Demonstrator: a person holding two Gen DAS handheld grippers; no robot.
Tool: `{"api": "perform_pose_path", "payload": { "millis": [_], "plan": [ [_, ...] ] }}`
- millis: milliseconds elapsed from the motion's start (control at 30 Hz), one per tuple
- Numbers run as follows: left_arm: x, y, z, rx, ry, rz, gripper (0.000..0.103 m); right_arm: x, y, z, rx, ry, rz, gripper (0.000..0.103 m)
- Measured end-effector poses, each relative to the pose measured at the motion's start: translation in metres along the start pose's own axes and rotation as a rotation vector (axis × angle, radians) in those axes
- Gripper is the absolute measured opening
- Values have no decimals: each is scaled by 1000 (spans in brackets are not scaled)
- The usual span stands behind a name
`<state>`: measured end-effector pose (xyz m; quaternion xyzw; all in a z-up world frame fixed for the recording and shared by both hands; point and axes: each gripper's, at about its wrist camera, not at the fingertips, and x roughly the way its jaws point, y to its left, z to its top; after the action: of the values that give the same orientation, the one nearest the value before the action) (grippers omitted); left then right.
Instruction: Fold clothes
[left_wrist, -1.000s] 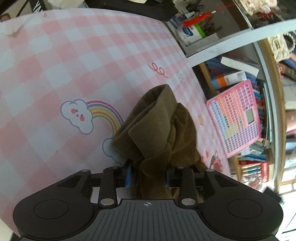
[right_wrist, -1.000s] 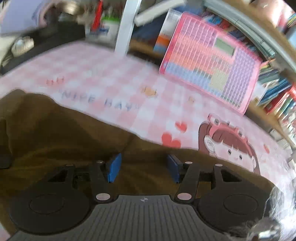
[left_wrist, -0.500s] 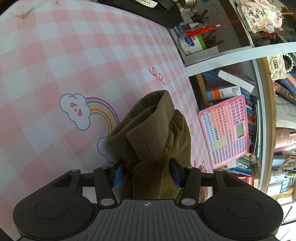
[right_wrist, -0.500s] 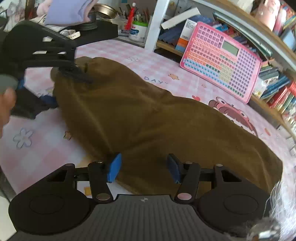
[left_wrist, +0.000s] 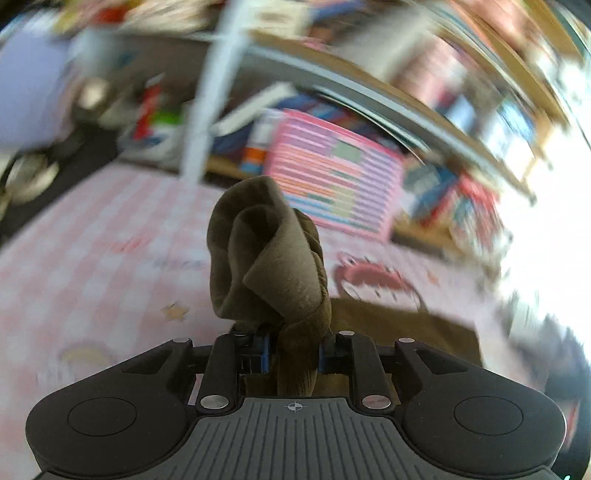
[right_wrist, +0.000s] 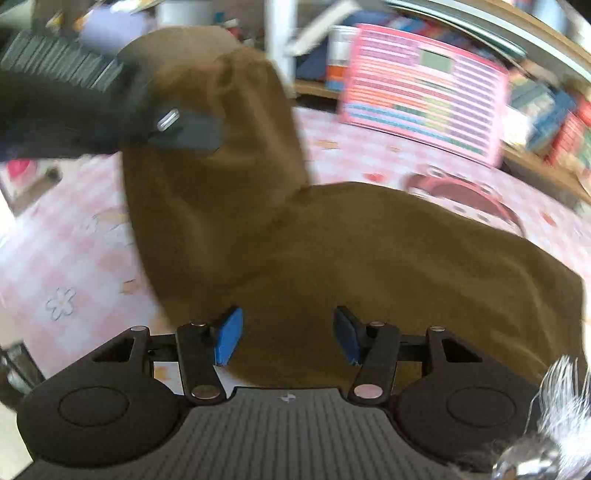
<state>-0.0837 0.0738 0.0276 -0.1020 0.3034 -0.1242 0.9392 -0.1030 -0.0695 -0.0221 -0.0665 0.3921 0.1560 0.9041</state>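
Note:
A brown garment (right_wrist: 369, 251) lies on the pink checked table cover (right_wrist: 74, 266). My left gripper (left_wrist: 293, 354) is shut on a bunched corner of the garment (left_wrist: 266, 258) and holds it lifted above the table. In the right wrist view the left gripper (right_wrist: 74, 103) shows at the upper left with the raised cloth hanging from it. My right gripper (right_wrist: 288, 336) is open, its blue pads (right_wrist: 229, 334) just above the near part of the flat cloth, holding nothing.
A pink toy keyboard tablet (right_wrist: 424, 88) leans against a bookshelf (left_wrist: 461, 184) at the table's far edge. A white post (left_wrist: 207, 110) stands behind. Pens and cups (left_wrist: 155, 110) sit at the back left. Both views are motion blurred.
My left gripper has closed on the garment corner, lifted it and swung toward the shelf. The right gripper stays open over the cloth.

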Motion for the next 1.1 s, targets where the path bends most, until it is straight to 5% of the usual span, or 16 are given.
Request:
{"api": "perform_pose_path", "payload": {
  "millis": [133,200,233,267,367,467,667,800,867,900,933,967,1000,1100],
  "plan": [
    [11,-46,-7,136,48,31,30,-24,-68,-5,154,1,-62,52],
    [19,-63,-14,142,90,5,48,-34,-99,-14,200,2,-78,53],
    [24,-70,-17,130,120,-23,68,-37,-111,-21,212,6,-75,53],
    [27,-74,-20,98,148,-73,77,-37,-123,-27,224,15,-67,53],
    [30,-80,-27,-20,218,-258,81,-39,-150,-41,275,49,-10,53],
    [19,-70,-29,-177,173,-363,87,-40,-160,-43,292,54,86,57],
    [-8,-14,-35,-471,28,-171,87,-17,-166,-27,434,133,365,73],
    [-28,8,-40,-558,-35,-75,87,11,-170,-16,624,203,528,77],
    [-33,10,-40,-569,-46,-41,87,22,-167,-10,704,239,539,78],
    [-35,11,-40,-570,-49,-29,87,23,-165,-7,717,231,541,71],
    [-37,13,-40,-570,-52,-19,87,23,-162,-3,714,225,538,43],
    [-39,14,-41,-570,-56,-13,87,22,-159,2,710,217,535,29],
    [-39,14,-40,-569,-61,-8,87,17,-157,7,688,195,542,21],
    [-43,17,-39,-563,-70,-1,87,-4,-155,17,643,56,639,17]
  ]
}}
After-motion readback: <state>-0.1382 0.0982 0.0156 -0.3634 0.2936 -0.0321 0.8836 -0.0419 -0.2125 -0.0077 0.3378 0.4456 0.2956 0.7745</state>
